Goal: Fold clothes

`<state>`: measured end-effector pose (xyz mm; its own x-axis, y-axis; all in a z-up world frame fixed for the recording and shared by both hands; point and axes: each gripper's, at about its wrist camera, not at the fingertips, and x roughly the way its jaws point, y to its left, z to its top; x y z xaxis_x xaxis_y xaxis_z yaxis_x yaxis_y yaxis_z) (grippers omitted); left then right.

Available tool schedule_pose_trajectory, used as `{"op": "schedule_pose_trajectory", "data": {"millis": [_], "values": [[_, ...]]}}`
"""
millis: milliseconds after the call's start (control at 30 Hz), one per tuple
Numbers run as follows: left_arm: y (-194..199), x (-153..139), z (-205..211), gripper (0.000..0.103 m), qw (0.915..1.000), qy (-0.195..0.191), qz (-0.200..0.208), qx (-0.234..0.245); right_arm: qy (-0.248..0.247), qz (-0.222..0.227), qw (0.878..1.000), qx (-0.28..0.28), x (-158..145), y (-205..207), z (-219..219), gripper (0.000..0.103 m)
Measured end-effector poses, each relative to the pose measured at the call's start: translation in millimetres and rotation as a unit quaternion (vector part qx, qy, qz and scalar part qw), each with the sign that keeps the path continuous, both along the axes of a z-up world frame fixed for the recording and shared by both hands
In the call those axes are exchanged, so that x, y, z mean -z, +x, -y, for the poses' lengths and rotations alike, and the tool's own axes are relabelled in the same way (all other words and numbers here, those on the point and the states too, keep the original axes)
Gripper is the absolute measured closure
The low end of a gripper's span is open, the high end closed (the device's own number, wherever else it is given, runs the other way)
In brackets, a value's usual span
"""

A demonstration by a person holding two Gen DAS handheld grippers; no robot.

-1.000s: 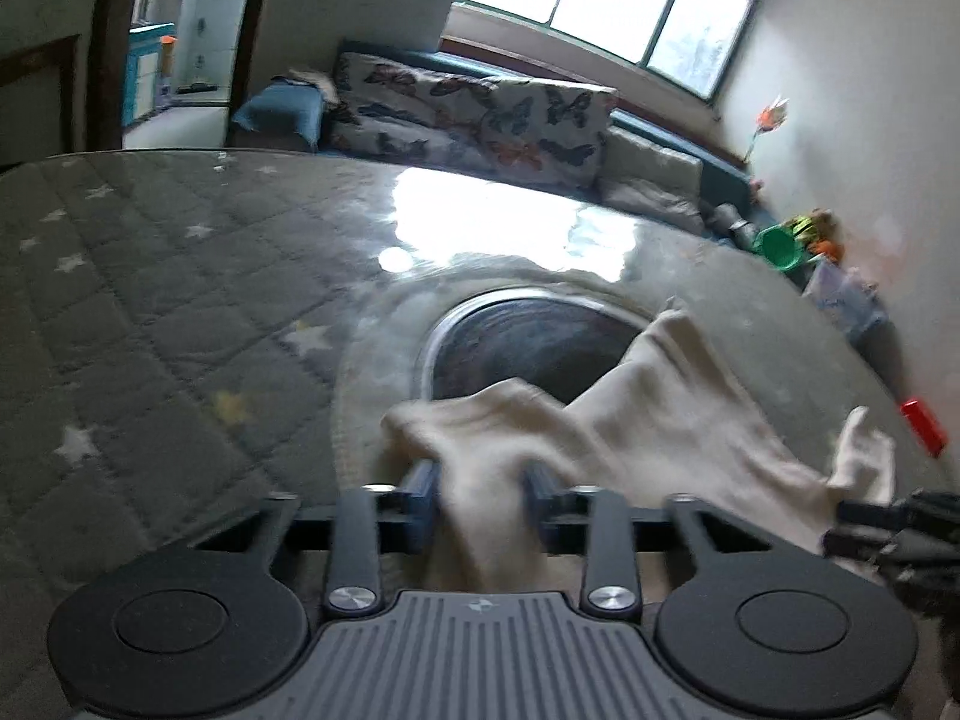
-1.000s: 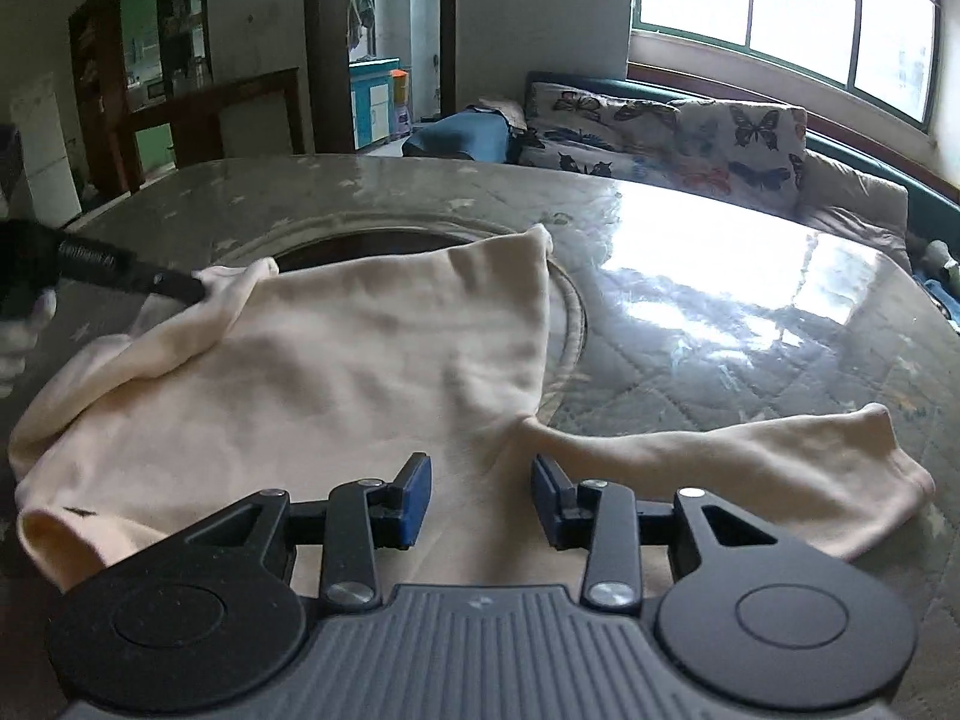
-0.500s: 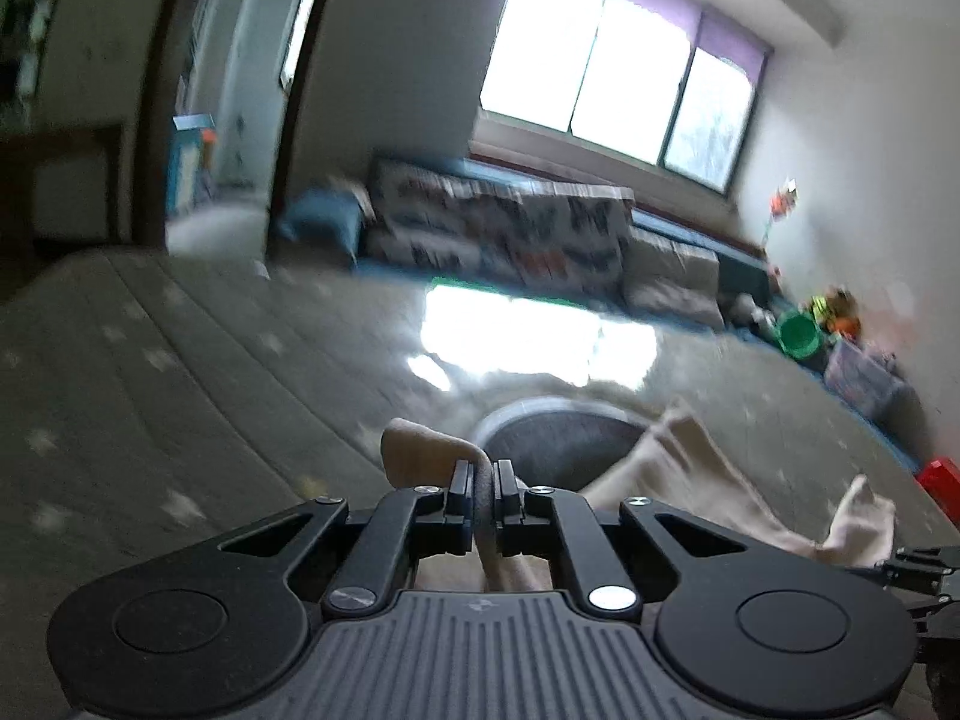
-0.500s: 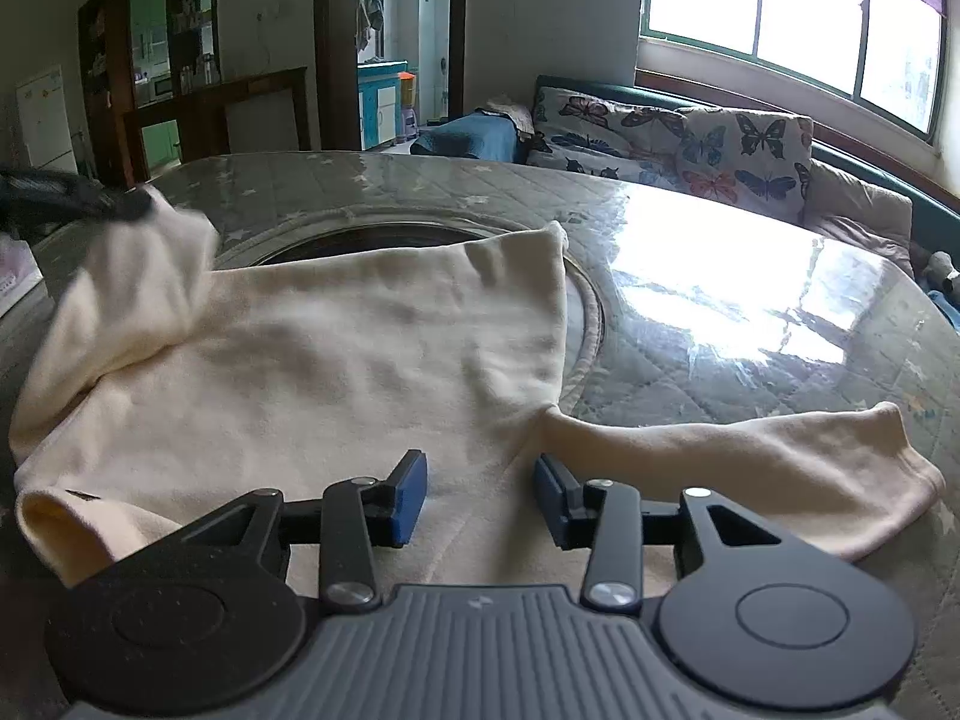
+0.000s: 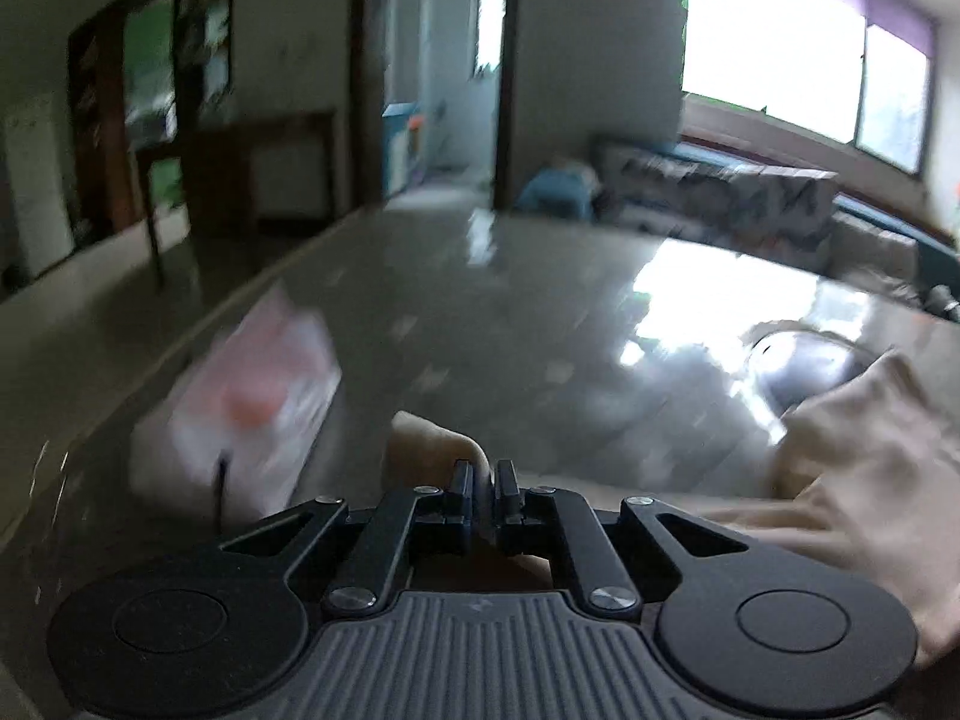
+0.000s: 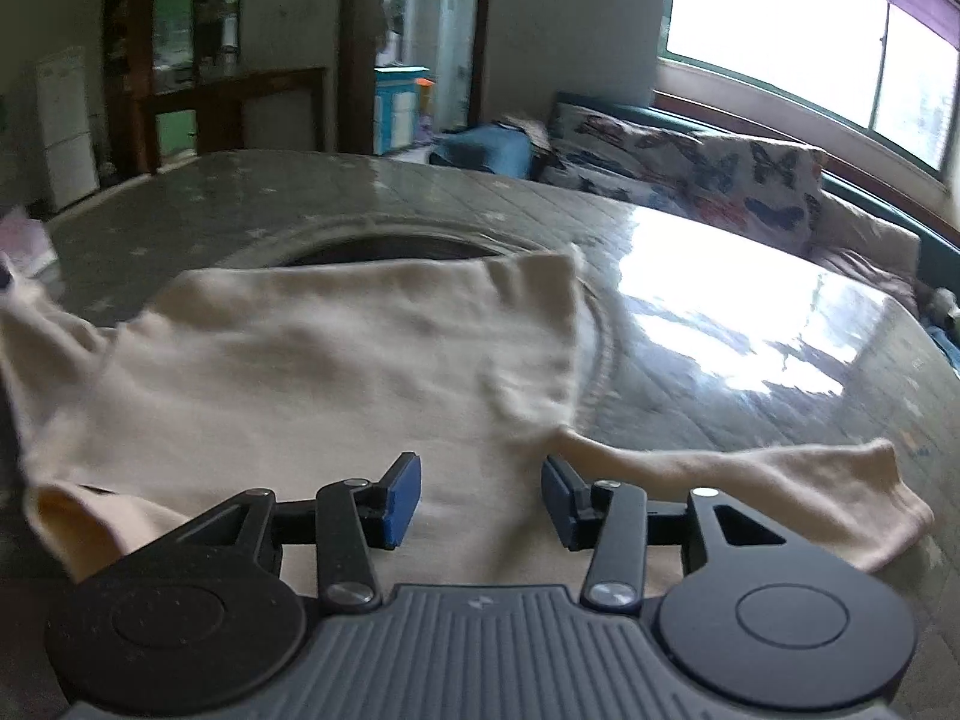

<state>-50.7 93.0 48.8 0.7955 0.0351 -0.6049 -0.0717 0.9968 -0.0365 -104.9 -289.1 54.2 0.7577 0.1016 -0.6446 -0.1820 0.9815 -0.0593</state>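
Observation:
A cream long-sleeved top (image 6: 336, 372) lies spread on the glass-covered table, one sleeve (image 6: 780, 492) stretched to the right. My right gripper (image 6: 480, 495) is open and hovers just above the top's near part, empty. My left gripper (image 5: 485, 480) is shut on a fold of the top's left sleeve (image 5: 432, 441) and holds it out to the left; the rest of the top (image 5: 852, 456) trails to the right. In the right wrist view the held sleeve end (image 6: 24, 312) shows at the far left edge.
The table (image 6: 720, 324) has a quilted star-pattern cover under glass and a round dark inset (image 6: 384, 249) behind the top. A pink-and-white package (image 5: 240, 408) lies on the table left of my left gripper. A sofa (image 6: 690, 174) stands behind the table.
My left gripper closed on the sleeve and has swung left with it, pulling the cloth out sideways. The right gripper stayed open above the top, its view shifting slightly.

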Motion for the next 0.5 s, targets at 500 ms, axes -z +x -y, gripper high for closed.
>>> {"op": "schedule_pose_trajectory", "data": {"millis": [500], "values": [[14,-34,41,0.076,0.9956,-0.004,0.014,0.093,0.006,-0.017,0.997,-0.076,-1,-12,-21,0.056]]}}
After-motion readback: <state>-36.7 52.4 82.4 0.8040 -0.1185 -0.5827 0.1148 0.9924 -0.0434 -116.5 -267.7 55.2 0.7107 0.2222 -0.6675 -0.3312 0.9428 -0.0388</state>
